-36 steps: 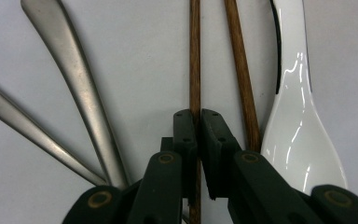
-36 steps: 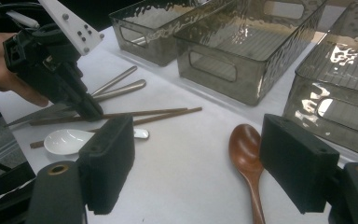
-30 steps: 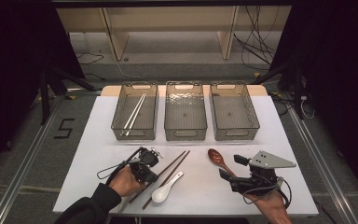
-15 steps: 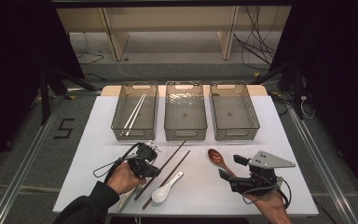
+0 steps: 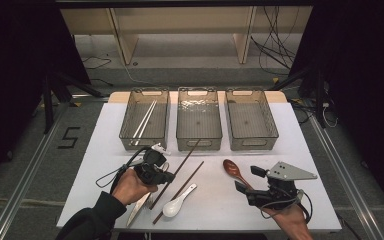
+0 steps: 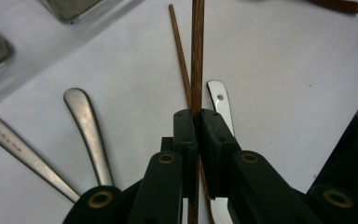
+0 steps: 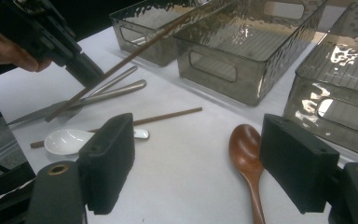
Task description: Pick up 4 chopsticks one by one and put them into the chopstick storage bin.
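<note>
Spoons (image 6: 86, 133) beside left gripper's (image 6: 196, 122) clamped chopstick (image 6: 197, 56)

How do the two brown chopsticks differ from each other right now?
The held chopstick is clamped between the left gripper's fingers, its far end lifted toward the bins; the loose chopstick lies flat on the table, with nothing gripping it. The held one reaches up near the middle bin; the loose one lies beside the white spoon. Both are thin, dark brown and look like a matching pair.
</note>
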Demonstrator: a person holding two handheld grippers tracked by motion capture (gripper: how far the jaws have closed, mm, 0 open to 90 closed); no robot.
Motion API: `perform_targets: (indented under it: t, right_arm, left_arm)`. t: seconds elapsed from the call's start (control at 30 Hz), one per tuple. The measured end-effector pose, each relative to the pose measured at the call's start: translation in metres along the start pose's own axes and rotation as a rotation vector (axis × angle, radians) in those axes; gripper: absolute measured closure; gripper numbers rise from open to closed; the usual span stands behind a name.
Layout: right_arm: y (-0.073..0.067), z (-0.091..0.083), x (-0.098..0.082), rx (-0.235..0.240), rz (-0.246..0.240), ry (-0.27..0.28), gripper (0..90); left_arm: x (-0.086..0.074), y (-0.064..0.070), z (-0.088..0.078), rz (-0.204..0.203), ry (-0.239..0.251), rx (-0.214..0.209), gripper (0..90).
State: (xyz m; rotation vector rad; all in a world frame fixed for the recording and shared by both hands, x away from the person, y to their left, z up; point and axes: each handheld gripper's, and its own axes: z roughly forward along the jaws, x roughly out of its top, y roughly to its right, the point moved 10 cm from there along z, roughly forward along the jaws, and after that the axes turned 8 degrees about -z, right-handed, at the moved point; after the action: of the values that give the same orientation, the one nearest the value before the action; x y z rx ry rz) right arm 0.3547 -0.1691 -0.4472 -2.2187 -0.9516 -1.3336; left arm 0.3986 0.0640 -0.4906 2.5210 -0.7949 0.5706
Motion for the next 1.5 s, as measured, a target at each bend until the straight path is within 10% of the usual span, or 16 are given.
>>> perform_targets:
  t: [0.73, 1.5]
  right_arm:
    - [0.003, 0.000, -0.001, -0.001, 0.009, 0.002, 27.6]
    - [0.002, 0.000, -0.001, 0.004, 0.012, 0.004, 27.6]
  left_arm:
    - [0.065, -0.057, -0.066, -0.062, 0.223, 0.083, 84.5]
    - [0.130, -0.148, -0.080, -0.125, 0.298, 0.250, 84.5]
